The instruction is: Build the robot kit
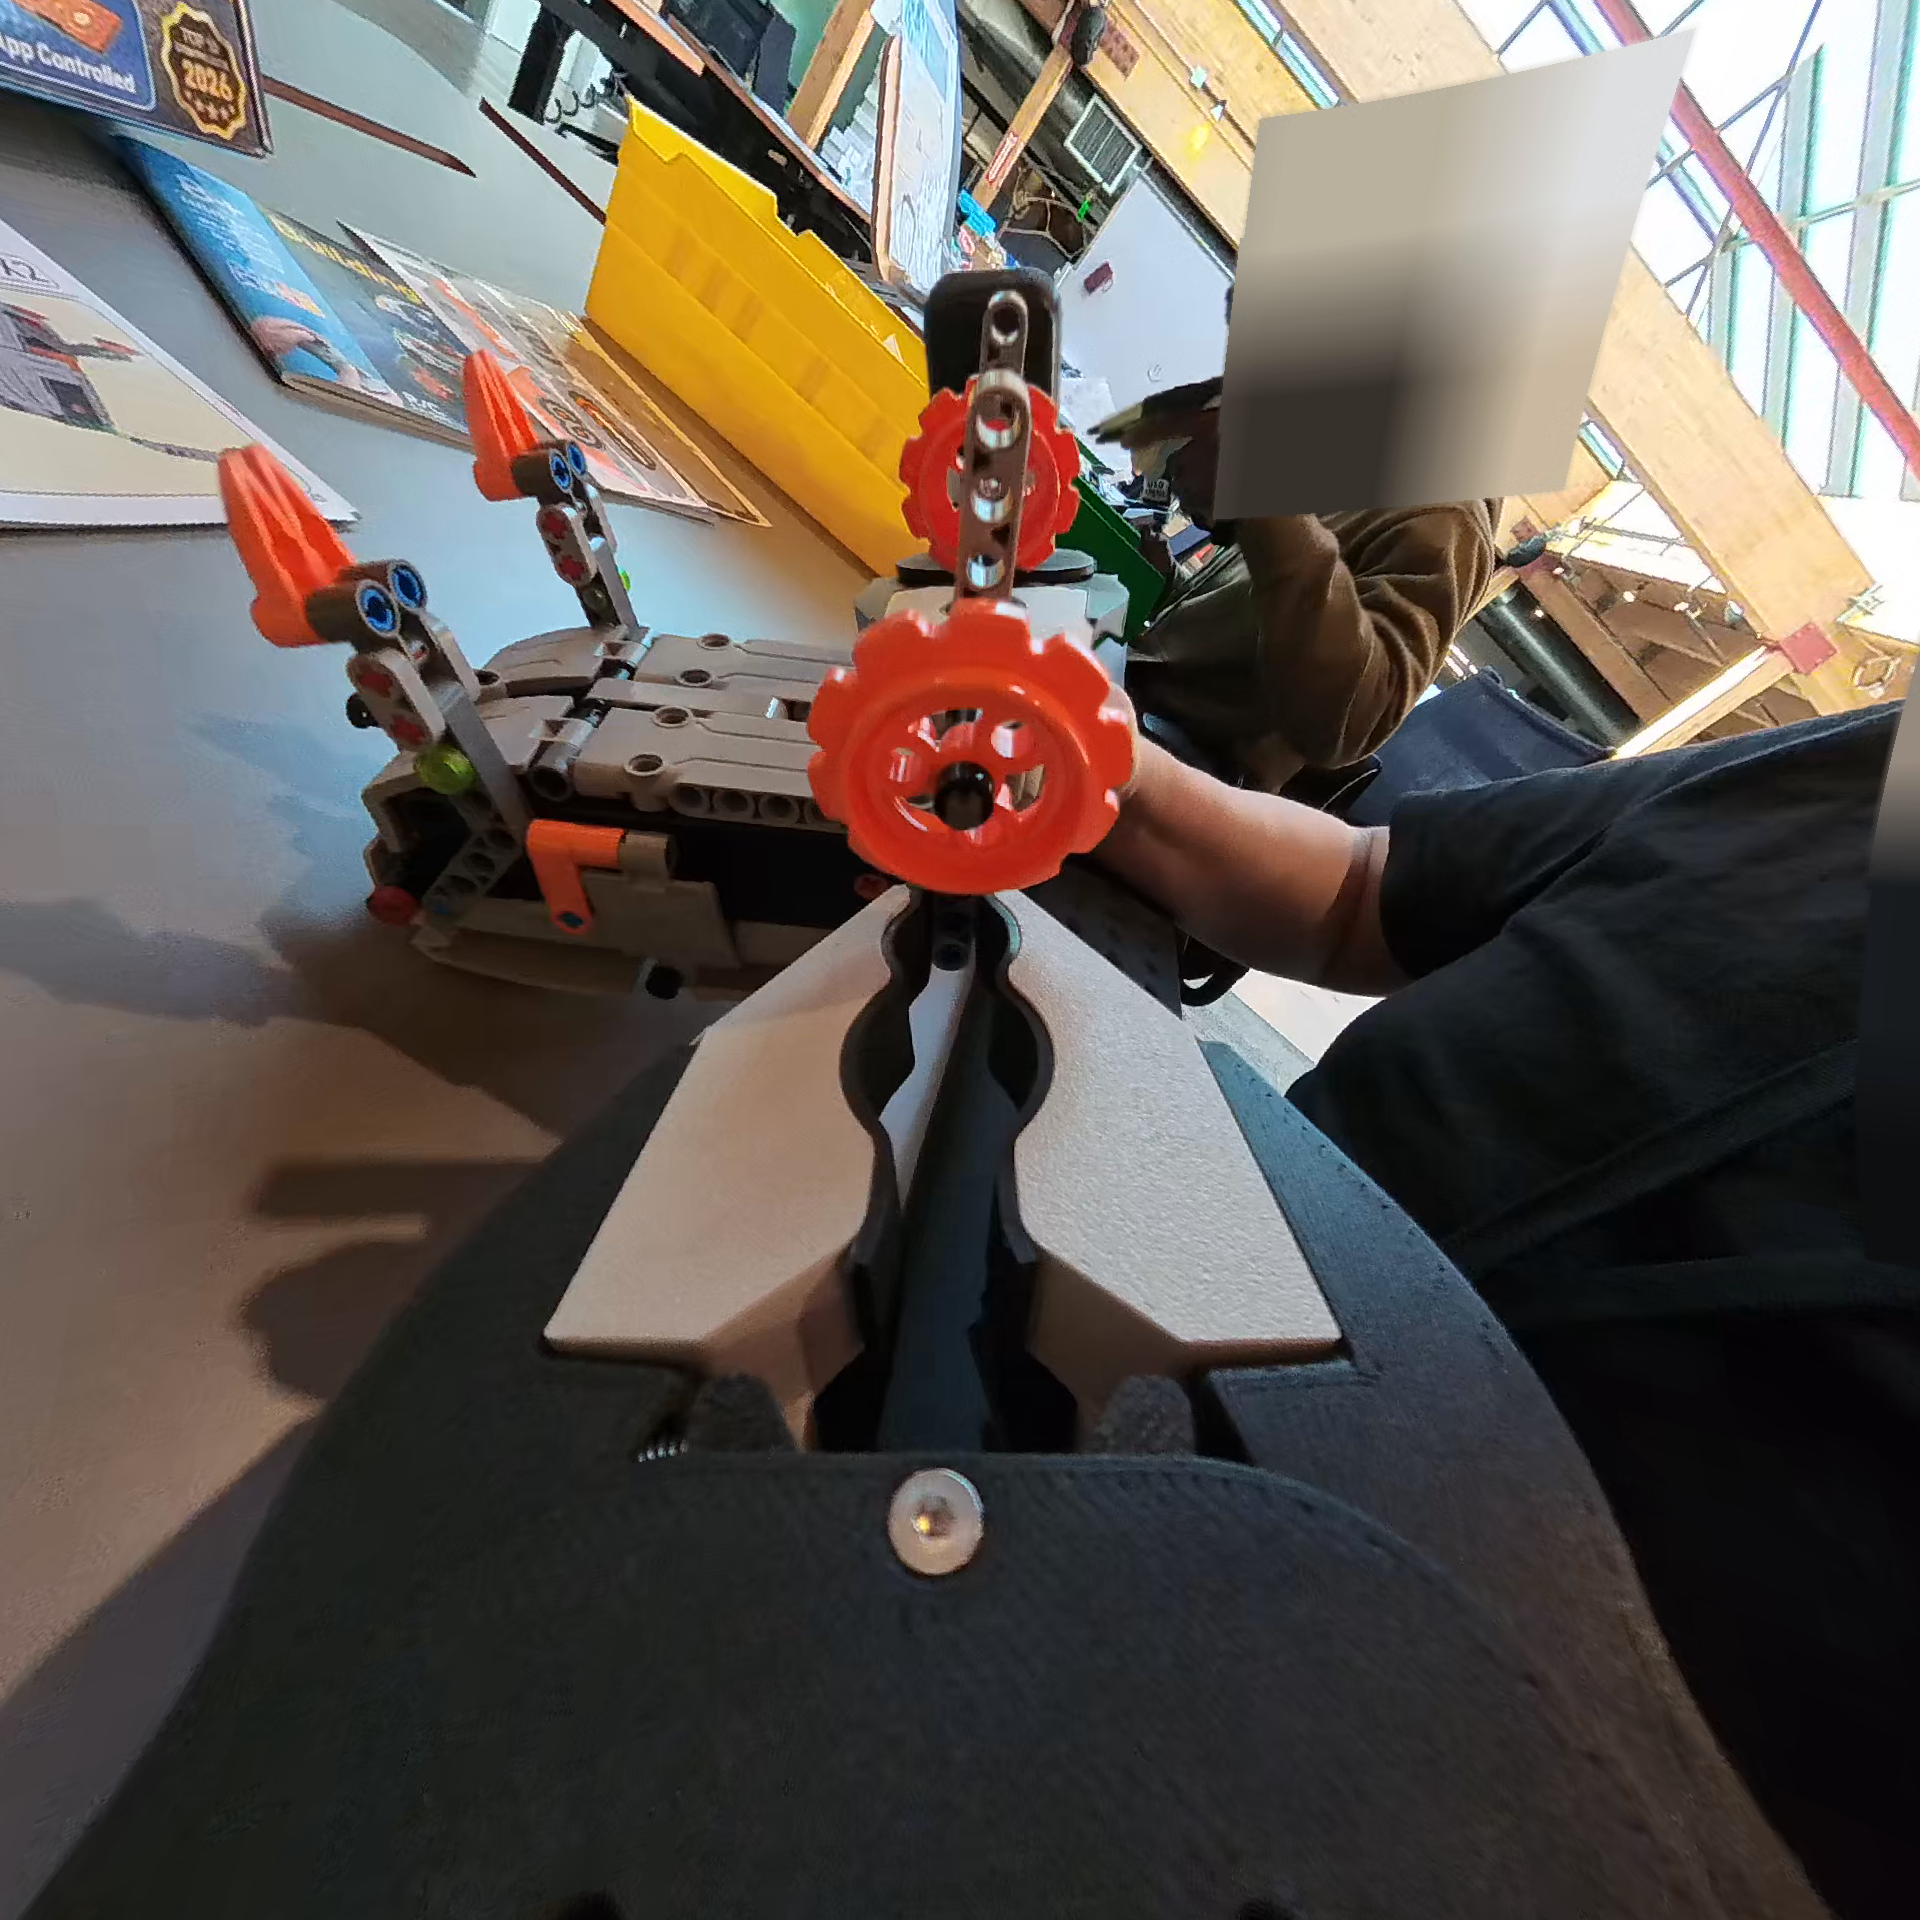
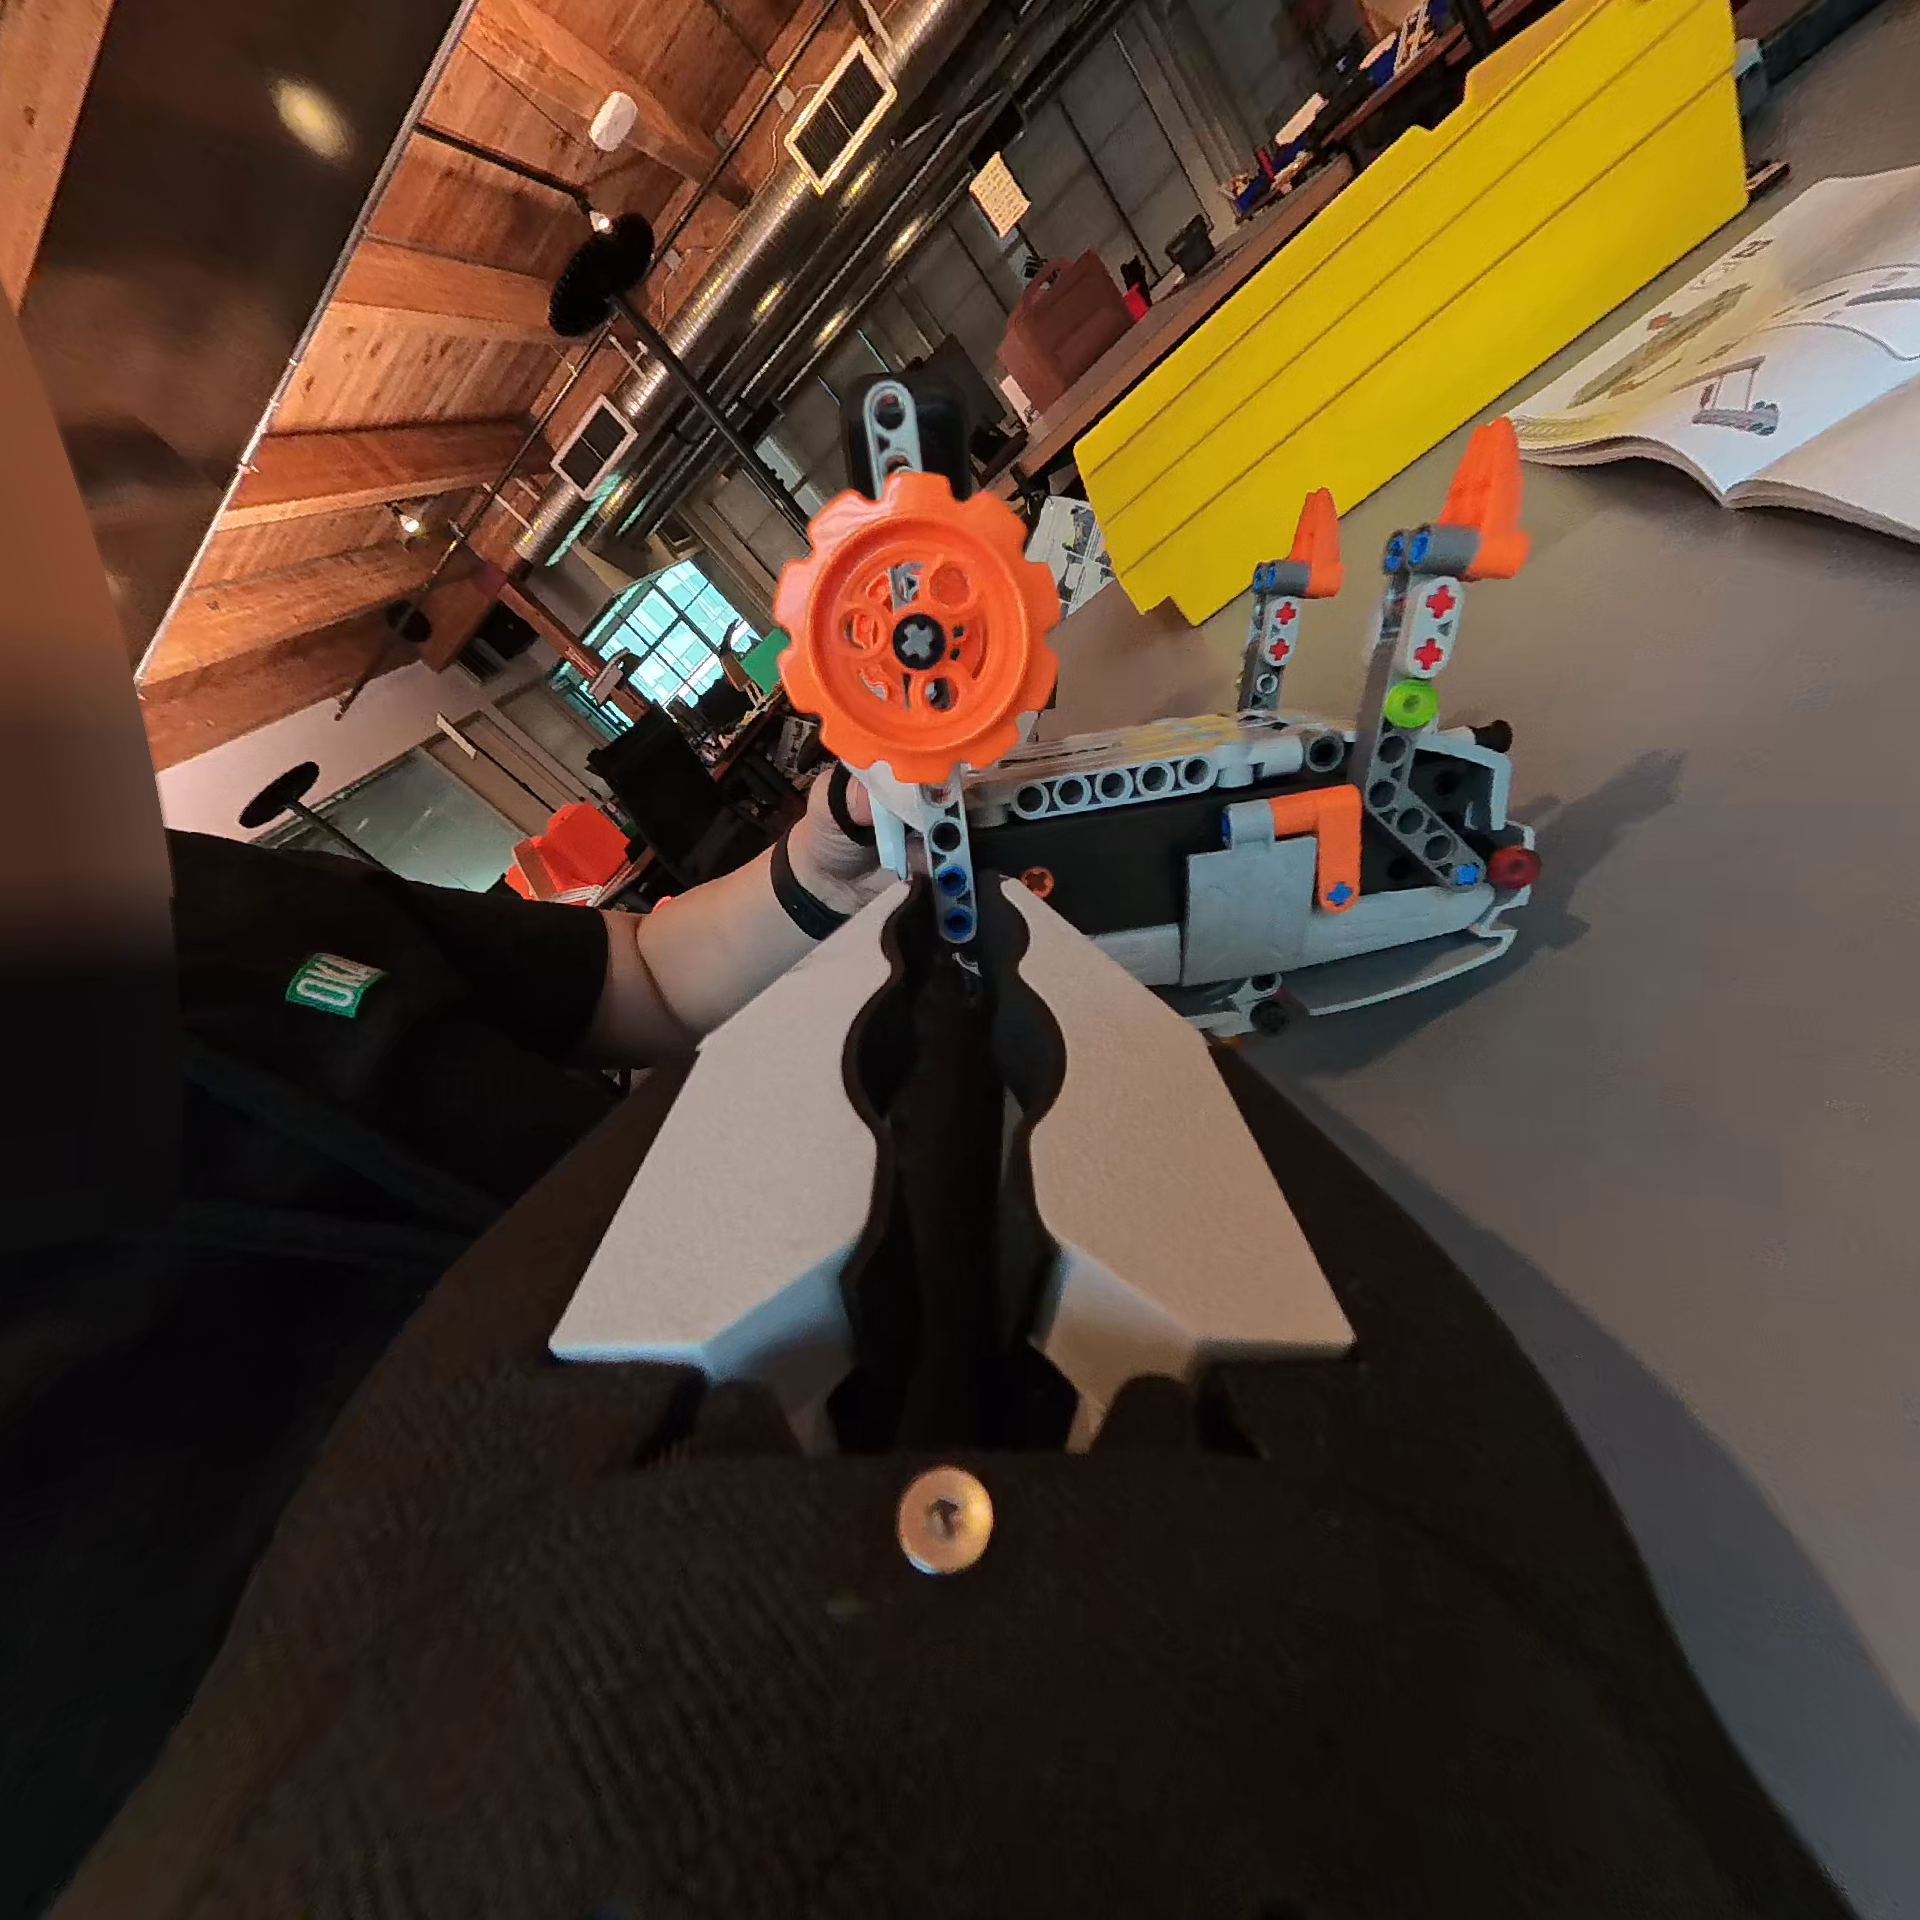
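Left gripper [image 1: 951,925] clamped on grey holed plastic beam [image 1: 992,468] bearing orange toothed plastic wheel [image 1: 971,748]; right gripper [image 2: 961,914] clamped likewise; grey-orange brick model [image 2: 1299,831] at 2 o'clock.

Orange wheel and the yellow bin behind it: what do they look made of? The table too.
Orange wheel: moulded hard plastic, glossy by its sharp highlights and crisp teeth. Yellow bin: also plastic, it seems, with smooth ribbed walls and a soft sheen. Table: grey, matte and even; likely laminate, though the look leaves that open. Each tool is shut on a grey beam near a wheel.
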